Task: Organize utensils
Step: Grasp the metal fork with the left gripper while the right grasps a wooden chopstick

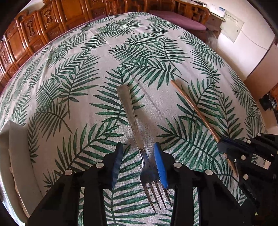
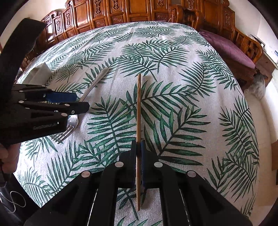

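Now a slim brown chopstick [image 2: 138, 111] sits pinched in the right tool [image 2: 138, 147].

The fork [image 1: 134, 128] lies on the desk [image 1: 86, 57], tines near, handle far; the chopstick [image 1: 194, 111] lies to its right, apart from it; a folded napkin [image 1: 15, 149] sits at the desk's left edge; carved cabinets [image 2: 121, 12] stand behind.

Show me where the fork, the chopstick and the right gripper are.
fork [image 1: 133, 121]: left wrist view, middle of its handle.
chopstick [image 2: 138, 111]: right wrist view, shaft ahead of the fingers.
right gripper [image 2: 138, 147]: right wrist view, between its fingertips.
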Tool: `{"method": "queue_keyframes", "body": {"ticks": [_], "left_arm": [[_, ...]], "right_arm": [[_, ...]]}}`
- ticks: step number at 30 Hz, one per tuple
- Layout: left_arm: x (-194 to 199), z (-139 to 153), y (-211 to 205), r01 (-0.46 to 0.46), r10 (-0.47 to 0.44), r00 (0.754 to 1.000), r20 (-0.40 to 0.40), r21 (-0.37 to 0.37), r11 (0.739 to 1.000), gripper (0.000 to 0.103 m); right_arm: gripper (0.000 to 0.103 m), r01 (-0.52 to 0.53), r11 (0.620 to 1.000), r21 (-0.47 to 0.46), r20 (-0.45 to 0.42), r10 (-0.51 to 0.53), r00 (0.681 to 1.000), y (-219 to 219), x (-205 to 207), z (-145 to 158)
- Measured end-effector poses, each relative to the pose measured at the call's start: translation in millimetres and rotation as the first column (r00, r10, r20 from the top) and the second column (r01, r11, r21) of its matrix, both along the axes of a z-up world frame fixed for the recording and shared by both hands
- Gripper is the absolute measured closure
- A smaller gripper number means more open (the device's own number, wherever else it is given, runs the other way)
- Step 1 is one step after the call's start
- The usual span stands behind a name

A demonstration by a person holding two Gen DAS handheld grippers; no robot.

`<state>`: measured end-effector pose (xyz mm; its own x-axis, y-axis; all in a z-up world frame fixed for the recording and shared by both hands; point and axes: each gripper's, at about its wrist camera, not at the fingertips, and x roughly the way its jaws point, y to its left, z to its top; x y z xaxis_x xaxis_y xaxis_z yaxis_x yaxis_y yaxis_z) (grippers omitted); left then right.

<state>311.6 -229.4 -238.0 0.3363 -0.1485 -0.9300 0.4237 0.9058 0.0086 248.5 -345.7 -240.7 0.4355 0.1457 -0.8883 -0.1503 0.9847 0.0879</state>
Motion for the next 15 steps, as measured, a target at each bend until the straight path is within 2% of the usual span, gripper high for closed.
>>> {"method": "queue_keyframes", "body": {"ticks": [1, 4, 7, 15], "left_arm": [[0, 0, 0, -0.002, 0.002, 1.0, 0.0, 0.0, 1.0, 0.07], [0, 1, -1, 0.003, -0.003, 1.0, 0.001, -0.003, 1.0, 0.093], [-2, 2, -1, 0.003, -0.004, 1.0, 0.021, 0.025, 1.0, 0.097], [-7, 12, 8, -0.001, 0.001, 1.0, 0.031, 0.001, 1.0, 0.097]], "right_arm": [[0.097, 0.0, 1.0, 0.003, -0.001, 0.0, 1.0, 0, 0, 0], [0.097, -0.001, 1.0, 0.0, 0.0, 0.001, 1.0, 0, 1, 0], [0.097, -0.002, 1.0, -0.003, 0.002, 0.002, 1.0, 0, 1, 0], [0.097, 0.002, 1.0, 0.009, 0.007, -0.002, 1.0, 0, 0, 0]]}}
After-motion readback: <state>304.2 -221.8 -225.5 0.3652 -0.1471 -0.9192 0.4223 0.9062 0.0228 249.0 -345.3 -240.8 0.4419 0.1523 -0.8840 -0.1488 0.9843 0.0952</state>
